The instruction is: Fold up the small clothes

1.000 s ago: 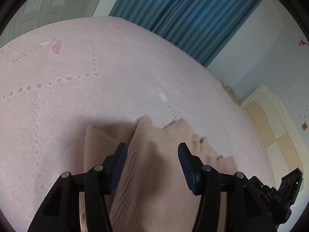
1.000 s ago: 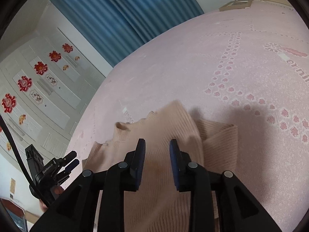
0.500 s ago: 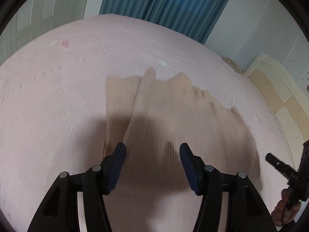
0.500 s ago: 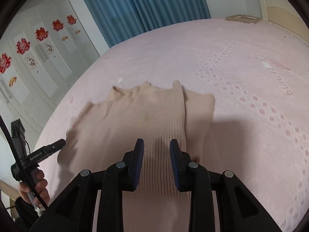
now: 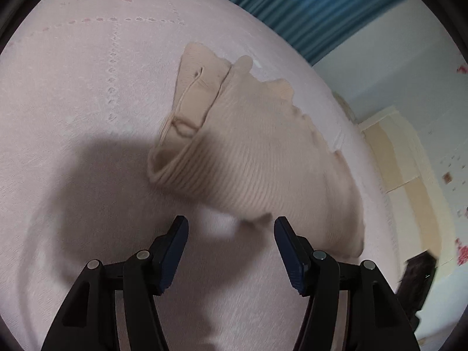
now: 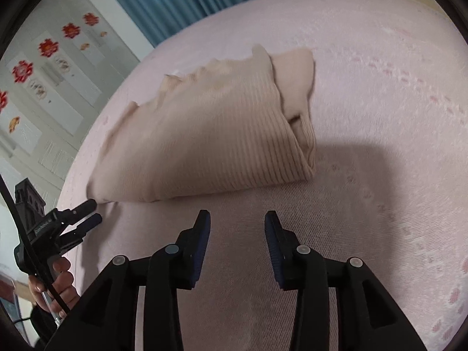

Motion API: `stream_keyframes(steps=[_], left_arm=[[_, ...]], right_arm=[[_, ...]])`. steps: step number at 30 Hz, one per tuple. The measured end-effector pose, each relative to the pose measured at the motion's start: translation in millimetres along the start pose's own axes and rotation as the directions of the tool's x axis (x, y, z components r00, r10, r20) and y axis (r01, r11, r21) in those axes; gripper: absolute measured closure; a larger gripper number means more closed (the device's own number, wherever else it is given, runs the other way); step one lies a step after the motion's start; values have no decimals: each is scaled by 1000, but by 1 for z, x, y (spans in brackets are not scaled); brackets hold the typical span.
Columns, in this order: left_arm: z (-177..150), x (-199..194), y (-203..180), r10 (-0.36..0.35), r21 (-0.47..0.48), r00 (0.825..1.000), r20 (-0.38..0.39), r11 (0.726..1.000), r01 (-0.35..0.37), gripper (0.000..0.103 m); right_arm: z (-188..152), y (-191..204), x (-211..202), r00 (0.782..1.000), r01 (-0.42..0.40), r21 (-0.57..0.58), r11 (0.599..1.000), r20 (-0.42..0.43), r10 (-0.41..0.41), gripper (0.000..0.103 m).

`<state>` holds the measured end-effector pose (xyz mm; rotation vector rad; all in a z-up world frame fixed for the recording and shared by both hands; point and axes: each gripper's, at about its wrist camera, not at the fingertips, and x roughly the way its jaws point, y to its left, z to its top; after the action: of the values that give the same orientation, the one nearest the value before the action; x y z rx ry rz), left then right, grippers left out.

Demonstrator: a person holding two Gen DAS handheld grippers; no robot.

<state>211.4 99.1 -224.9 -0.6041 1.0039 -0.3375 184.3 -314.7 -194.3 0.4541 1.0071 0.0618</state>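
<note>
On bed | sweater folded over, maybe another fold left | left tool open, empty | right tool opening, empty

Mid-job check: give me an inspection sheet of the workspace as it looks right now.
Surface: pink bedspread with a dotted pattern.
Job's things: beige ribbed sweater, folded over, lying on the bedspread, near hem blurred.
Clutter: nothing seen.
Grippers: left gripper open, nothing between the pads; right gripper opening, empty, the sweater lying beyond its fingertips.
Cables: black cable running past the hand that holds the left gripper.
Surroundings: blue curtain, wardrobe doors with red flower stickers.
</note>
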Motion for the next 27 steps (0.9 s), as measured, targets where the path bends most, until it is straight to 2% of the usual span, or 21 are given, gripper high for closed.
stream_keyframes(steps=[6, 9, 16, 23, 24, 26, 27], left_arm=[[15, 10, 10, -67, -93, 997, 39, 993, 71, 40], [18, 14, 11, -76, -118, 996, 51, 990, 82, 40], [17, 20, -1, -42, -75, 997, 72, 996, 48, 40], [21, 24, -9, -32, -59, 997, 76, 998, 36, 42], [22, 25, -10, -20, -57, 997, 77, 998, 24, 46], [22, 24, -9, 21, -51, 996, 90, 999, -17, 65], [23, 24, -8, 35, -58, 995, 93, 998, -30, 80]], right_arm=[[8, -10, 7, 998, -57, 66, 996, 16, 56, 62], [13, -14, 9, 997, -73, 88, 993, 23, 72, 62], [27, -29, 12, 993, -118, 186, 975, 52, 110, 62], [38, -35, 13, 994, -90, 209, 974, 86, 73, 61], [40, -33, 14, 994, -83, 204, 975, 89, 66, 62], [41, -31, 15, 993, -68, 190, 979, 108, 48, 65], [41, -29, 14, 992, -52, 177, 983, 125, 30, 79]])
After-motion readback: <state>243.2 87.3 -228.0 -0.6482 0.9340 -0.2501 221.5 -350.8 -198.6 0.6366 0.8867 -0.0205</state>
